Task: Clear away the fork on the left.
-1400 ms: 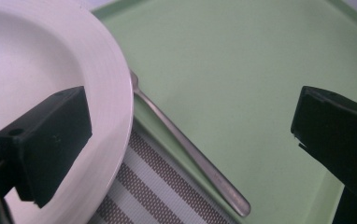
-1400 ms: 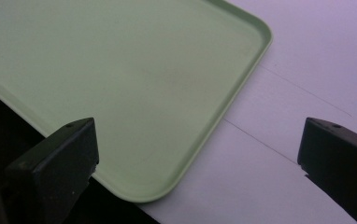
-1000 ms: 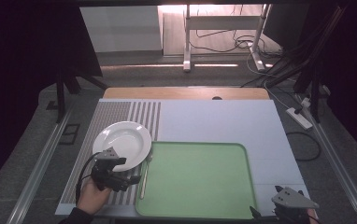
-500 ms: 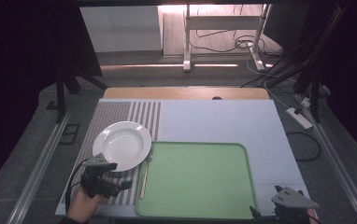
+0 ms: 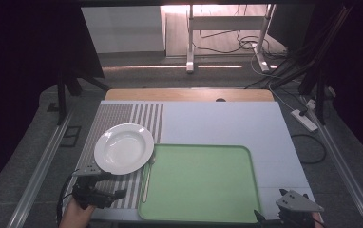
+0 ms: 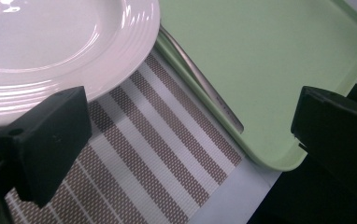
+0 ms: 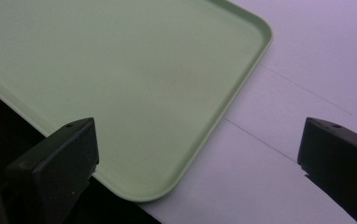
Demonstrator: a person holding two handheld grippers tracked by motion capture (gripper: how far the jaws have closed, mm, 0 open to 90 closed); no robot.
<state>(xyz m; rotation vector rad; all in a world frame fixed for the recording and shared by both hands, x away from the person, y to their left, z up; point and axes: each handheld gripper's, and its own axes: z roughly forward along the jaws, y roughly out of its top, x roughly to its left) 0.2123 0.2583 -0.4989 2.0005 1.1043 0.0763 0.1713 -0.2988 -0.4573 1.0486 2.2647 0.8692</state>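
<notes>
Two tongs sat at the near edge of the table [image 5: 217,118]. Over the last second the left tongs [image 5: 96,192] had drawn back from the white plate [image 5: 124,147] toward the person, leaving it lying on the striped mat [image 5: 122,114]; I judged the plate set down and released. Those tongs stood wide and empty, the plate just ahead of them, the green tray [image 5: 201,183] to their right, and a slim utensil [image 6: 200,79] between mat and tray. At the tray's near right corner, the right tongs [image 5: 296,209] also gaped wide, gripping nothing.
</notes>
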